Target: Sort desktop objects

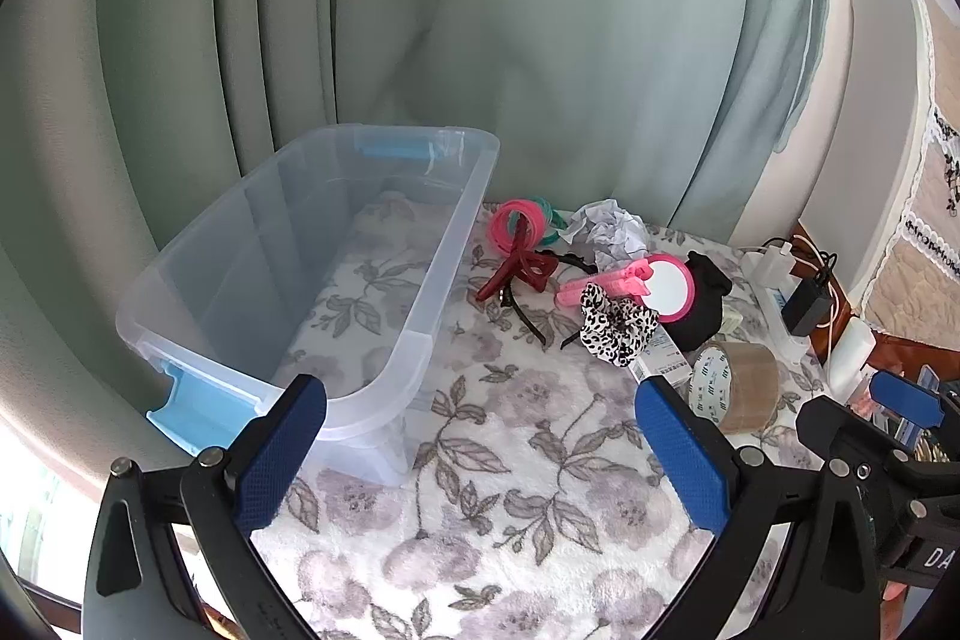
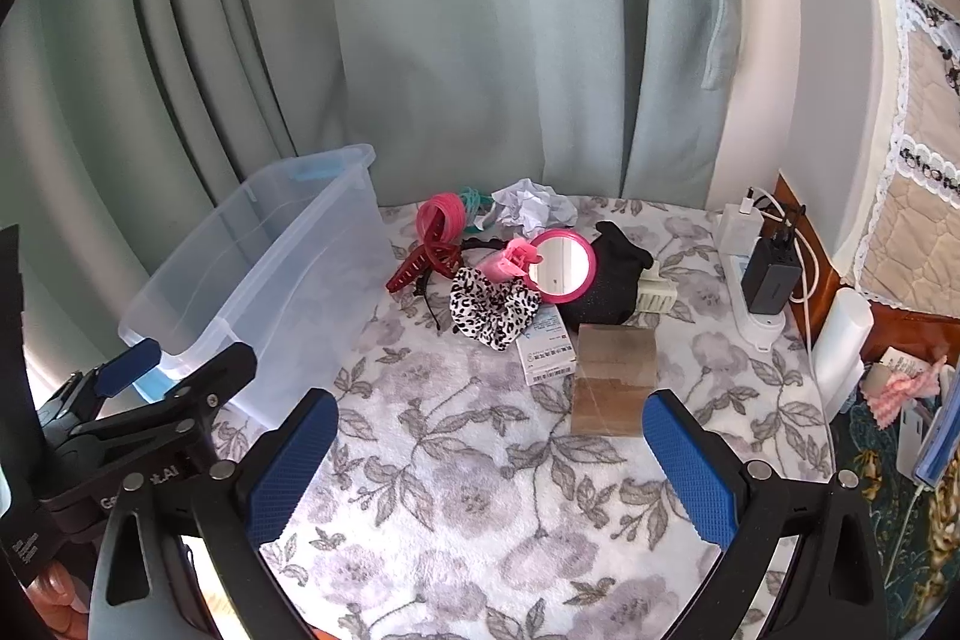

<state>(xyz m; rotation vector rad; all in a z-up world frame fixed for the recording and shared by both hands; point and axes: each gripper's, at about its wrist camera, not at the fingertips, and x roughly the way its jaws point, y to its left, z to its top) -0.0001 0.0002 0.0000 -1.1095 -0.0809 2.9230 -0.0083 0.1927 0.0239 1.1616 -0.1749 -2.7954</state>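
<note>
Floral-clothed worktop (image 2: pixel 480 490) before a grey-green curtain (image 2: pixel 450 40). Clear bin (image 1: pixel 288 292) empty; beside it, hair clips, scrunchie (image 2: pixel 492 310) and pink mirror (image 2: pixel 561 262) clustered. Left tool (image 1: pixel 480 454) and right tool (image 2: pixel 492 466) both spread wide, gripping nothing.

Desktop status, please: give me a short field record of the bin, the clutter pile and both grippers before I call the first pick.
bin: clear plastic bin with blue handles, at the left of the floral cloth, nothing inside
pile: right of the bin, apart from it
pile items: red claw clip, leopard scrunchie, pink round mirror, crumpled paper, roll of brown tape
left gripper: open, nothing between its jaws
right gripper: open, nothing between its jaws
sorting: not yet begun
</note>
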